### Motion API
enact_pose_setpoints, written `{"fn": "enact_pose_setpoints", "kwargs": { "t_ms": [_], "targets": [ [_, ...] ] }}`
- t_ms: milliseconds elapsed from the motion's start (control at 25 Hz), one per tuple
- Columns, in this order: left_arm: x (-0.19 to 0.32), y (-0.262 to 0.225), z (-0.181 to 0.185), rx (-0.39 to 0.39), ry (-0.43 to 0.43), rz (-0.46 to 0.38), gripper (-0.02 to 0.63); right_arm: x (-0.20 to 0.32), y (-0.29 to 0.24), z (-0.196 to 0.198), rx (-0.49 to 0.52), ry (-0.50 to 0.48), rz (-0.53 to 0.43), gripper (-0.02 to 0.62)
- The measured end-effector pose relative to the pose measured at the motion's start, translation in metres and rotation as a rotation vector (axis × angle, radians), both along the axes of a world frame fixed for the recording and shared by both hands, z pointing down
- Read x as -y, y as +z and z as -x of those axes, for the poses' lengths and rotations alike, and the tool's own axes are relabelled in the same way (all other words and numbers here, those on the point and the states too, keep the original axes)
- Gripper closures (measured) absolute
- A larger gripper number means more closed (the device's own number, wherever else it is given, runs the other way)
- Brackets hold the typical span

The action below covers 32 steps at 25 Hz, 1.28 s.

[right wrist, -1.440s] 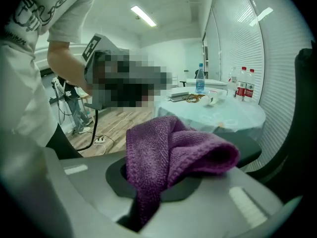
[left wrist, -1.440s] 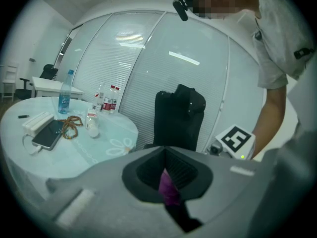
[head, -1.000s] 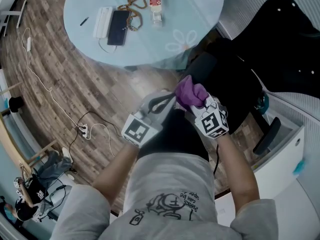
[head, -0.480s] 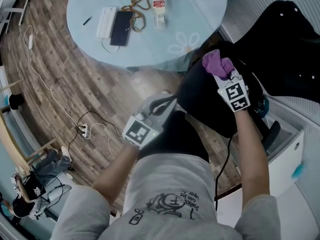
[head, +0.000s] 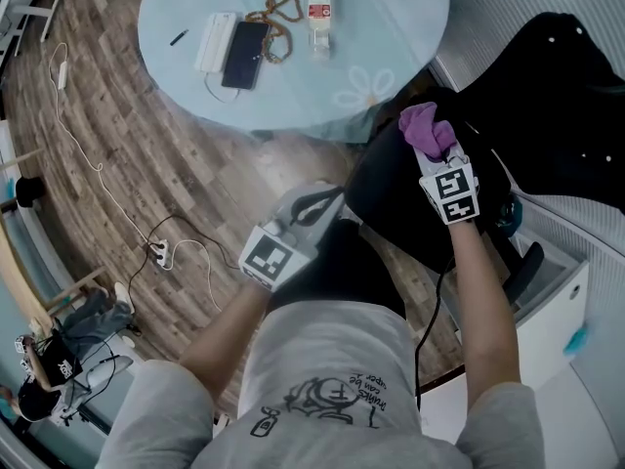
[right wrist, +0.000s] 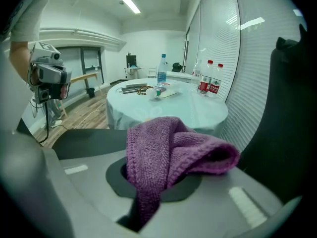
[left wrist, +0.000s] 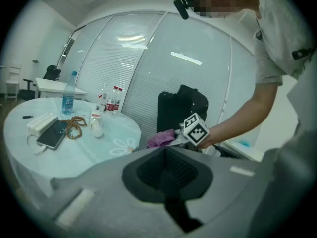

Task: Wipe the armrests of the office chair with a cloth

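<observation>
Being soft and light, the cloth (right wrist: pixel 168 152) is pinched at a fold between the jaws of the right gripper (head: pixel 437 156), while the left gripper (left wrist: pixel 167 175) is closed on nothing.

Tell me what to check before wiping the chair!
1. Cloth gripped by the right hand-held gripper: ok, jaws shut on it.
2. Enough cloth sticking out to wipe with: ok, a bunch shows past the jaws.
3. Left hand-held gripper empty: ok, jaws together with nothing between.
4. Cloth over the chair: ok.
5. Cloth touching an armrest: cannot tell.
</observation>
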State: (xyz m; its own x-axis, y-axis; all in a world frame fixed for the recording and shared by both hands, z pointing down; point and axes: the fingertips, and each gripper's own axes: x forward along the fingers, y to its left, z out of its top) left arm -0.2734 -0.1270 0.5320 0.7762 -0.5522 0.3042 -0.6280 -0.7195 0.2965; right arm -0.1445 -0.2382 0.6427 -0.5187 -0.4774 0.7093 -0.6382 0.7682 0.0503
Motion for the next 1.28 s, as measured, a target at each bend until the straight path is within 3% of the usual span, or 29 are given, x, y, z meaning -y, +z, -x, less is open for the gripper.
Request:
{"fn": "enact_pose_setpoints", "kwargs": {
  "t_ms": [720,1000,1280],
  "targets": [
    [-0.004,0.000,0.001,-0.006,0.005,0.001,0.604,-0.160,-0.013,0.107,0.104,-0.267,0.028,0.559],
    [-0.003,0.000,0.005,-0.002,0.001,-0.001,0.604,-0.151,-0.011,0.101,0.115,-0.242,0.030,0.557],
    [-0.006,0.002,0.013,0.005,-0.009,0.006,0.604,-0.105,-0.007,0.075,0.096,-0.178,0.021,0.555]
  ]
}}
